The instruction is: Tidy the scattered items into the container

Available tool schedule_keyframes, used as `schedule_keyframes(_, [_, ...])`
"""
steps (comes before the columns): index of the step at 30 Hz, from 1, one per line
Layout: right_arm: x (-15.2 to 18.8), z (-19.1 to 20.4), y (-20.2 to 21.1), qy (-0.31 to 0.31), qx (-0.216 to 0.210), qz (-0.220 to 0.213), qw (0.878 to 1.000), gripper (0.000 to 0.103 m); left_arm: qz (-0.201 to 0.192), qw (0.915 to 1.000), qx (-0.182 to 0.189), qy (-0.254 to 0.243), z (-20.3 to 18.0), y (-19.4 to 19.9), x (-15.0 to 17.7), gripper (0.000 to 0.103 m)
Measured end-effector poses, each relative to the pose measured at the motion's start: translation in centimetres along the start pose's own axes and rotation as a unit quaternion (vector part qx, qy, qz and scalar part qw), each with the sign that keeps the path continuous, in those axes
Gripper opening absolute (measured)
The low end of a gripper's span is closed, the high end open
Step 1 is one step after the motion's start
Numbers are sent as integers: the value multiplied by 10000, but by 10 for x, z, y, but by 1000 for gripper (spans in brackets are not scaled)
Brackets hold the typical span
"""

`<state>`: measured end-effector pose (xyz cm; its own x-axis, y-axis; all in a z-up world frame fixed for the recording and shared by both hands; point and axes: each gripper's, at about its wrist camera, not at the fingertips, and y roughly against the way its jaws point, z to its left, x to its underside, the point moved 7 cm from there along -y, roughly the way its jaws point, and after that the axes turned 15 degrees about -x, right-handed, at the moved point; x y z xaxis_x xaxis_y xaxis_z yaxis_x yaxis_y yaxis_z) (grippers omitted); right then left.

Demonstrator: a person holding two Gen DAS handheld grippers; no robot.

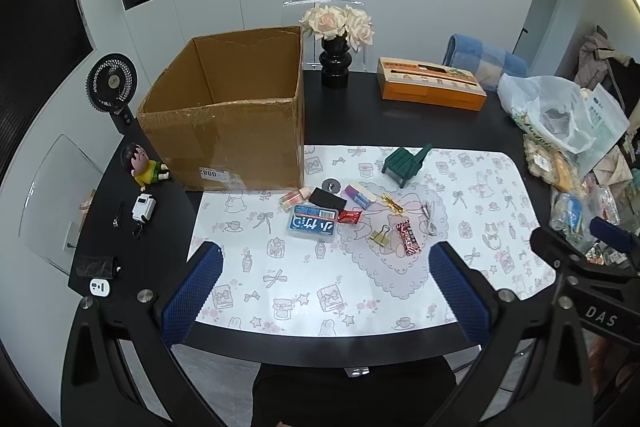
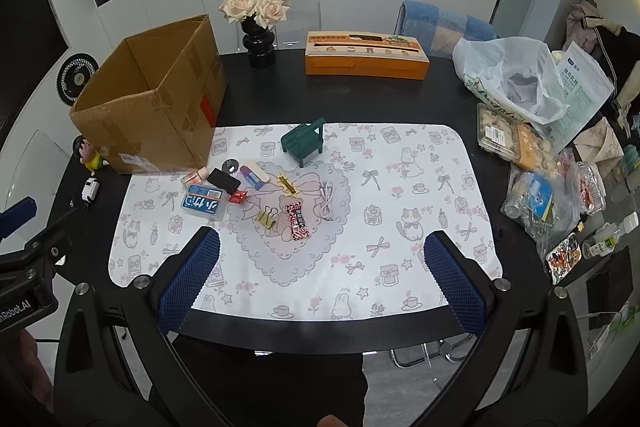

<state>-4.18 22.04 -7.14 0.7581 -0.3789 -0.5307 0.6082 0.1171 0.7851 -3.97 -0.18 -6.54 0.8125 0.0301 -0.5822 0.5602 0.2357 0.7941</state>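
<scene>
An open brown cardboard box (image 1: 224, 131) (image 2: 152, 107) stands at the table's back left. Small items lie scattered on a white patterned mat (image 1: 360, 287) (image 2: 320, 267): a blue case (image 1: 314, 225) (image 2: 203, 206), a black block (image 1: 328, 199) (image 2: 224, 180), a red packet (image 1: 349, 215), a gold binder clip (image 1: 380, 235) (image 2: 267, 217), a patterned candy bar (image 1: 409, 237) (image 2: 298, 221), a green toy chair (image 1: 406, 159) (image 2: 303, 139) and a white cable (image 2: 328, 201). My left gripper (image 1: 326, 291) and right gripper (image 2: 322, 279) both hover open and empty above the mat's near edge.
A black vase of roses (image 1: 336, 43), an orange tissue box (image 1: 432, 83) and plastic bags with snacks (image 2: 520, 95) crowd the back and right. A toy figure (image 1: 146, 167), a small white toy (image 1: 143, 207) and a desk fan (image 1: 111, 83) sit left of the box.
</scene>
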Motion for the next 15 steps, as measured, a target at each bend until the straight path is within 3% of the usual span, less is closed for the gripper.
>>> schedule_keyframes(5, [0,-4,1,-103,-63,20,9999,103,-39,10000,-2,39,1,1,-1,103])
schedule_keyframes(15, [3,16,0,273,-202,-210,9992,103,-45,9999,3,130,4,1,-1,103])
